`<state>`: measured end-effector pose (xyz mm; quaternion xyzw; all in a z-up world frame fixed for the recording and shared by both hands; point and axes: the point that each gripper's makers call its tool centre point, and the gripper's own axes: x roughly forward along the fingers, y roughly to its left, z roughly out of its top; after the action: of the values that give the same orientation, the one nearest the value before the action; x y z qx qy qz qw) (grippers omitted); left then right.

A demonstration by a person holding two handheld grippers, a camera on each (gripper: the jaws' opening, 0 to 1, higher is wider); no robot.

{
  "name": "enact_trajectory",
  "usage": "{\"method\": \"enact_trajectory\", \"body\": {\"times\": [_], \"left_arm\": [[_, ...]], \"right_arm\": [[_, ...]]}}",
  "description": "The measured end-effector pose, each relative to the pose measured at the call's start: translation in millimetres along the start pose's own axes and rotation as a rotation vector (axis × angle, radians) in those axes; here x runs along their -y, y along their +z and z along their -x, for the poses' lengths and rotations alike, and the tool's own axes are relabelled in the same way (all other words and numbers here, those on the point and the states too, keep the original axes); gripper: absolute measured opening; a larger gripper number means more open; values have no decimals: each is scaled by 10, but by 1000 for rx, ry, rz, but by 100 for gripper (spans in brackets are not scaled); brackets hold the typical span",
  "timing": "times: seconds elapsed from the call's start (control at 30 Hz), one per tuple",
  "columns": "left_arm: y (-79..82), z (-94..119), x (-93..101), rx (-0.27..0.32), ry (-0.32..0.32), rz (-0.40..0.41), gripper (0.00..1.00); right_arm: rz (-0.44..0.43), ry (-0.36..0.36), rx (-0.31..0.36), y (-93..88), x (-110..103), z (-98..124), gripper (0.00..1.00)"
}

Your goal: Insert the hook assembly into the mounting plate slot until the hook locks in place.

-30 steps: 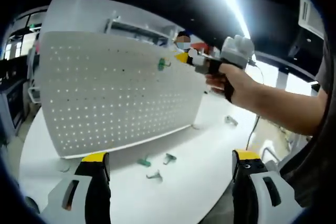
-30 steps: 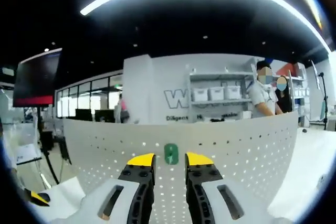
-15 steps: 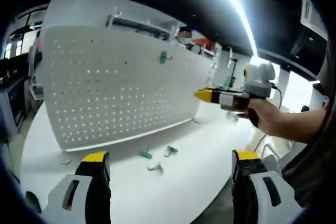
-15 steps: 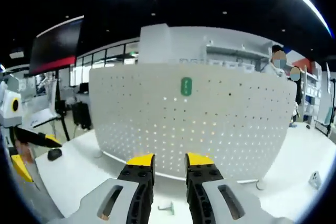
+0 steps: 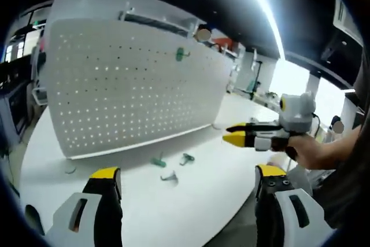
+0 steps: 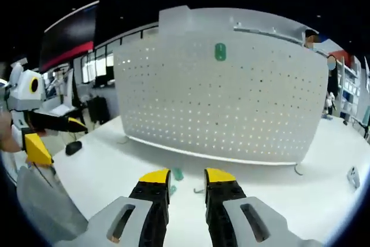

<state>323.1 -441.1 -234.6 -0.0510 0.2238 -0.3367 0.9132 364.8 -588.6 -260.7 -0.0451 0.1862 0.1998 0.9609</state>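
Note:
The white perforated mounting plate (image 5: 133, 85) (image 6: 231, 108) stands upright on a white table. A green hook (image 5: 182, 54) (image 6: 220, 51) sits in the plate near its top edge, with nothing holding it. My left gripper (image 5: 188, 172) is wide open and empty, low in front of the plate; in the right gripper view it appears at the far left (image 6: 55, 136). My right gripper (image 6: 187, 176) has its jaws close together with nothing between them, well back from the plate. A hand holds it at the right of the left gripper view (image 5: 240, 135).
Loose hooks lie on the table (image 5: 219, 201) below the plate: a green one (image 5: 159, 161) (image 6: 177, 173) and two grey ones (image 5: 186, 158) (image 5: 169, 177). Another grey hook (image 6: 352, 176) lies at the far right. A small black object (image 6: 73, 147) rests near the left edge.
My right gripper has drawn back and down from the plate, leaving the green hook seated near the top. The left gripper has hardly moved and stays open.

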Motion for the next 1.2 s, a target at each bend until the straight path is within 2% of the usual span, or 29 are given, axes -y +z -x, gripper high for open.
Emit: {"method": "enact_trajectory", "body": {"times": [0.27, 0.5, 0.77, 0.83, 0.9, 1.2], "left_arm": [[-187, -58, -51, -59, 2, 33, 99], [-327, -72, -57, -98, -6, 55, 98], [-381, -95, -80, -117, -10, 74, 98], [-381, -102, -91, -119, -11, 78, 98], [-382, -108, -106, -121, -10, 79, 98], [-419, -114, -181, -132, -3, 95, 98]], "right_arm": [[-15, 89, -101, -308, -266, -112, 24], [22, 153, -179, -541, -433, -276, 24], [17, 205, -247, -755, -606, -565, 24], [-11, 228, -276, -820, -641, -654, 25], [-10, 229, -294, -868, -643, -754, 28], [-4, 211, -355, -1003, -573, -1087, 26]]}}
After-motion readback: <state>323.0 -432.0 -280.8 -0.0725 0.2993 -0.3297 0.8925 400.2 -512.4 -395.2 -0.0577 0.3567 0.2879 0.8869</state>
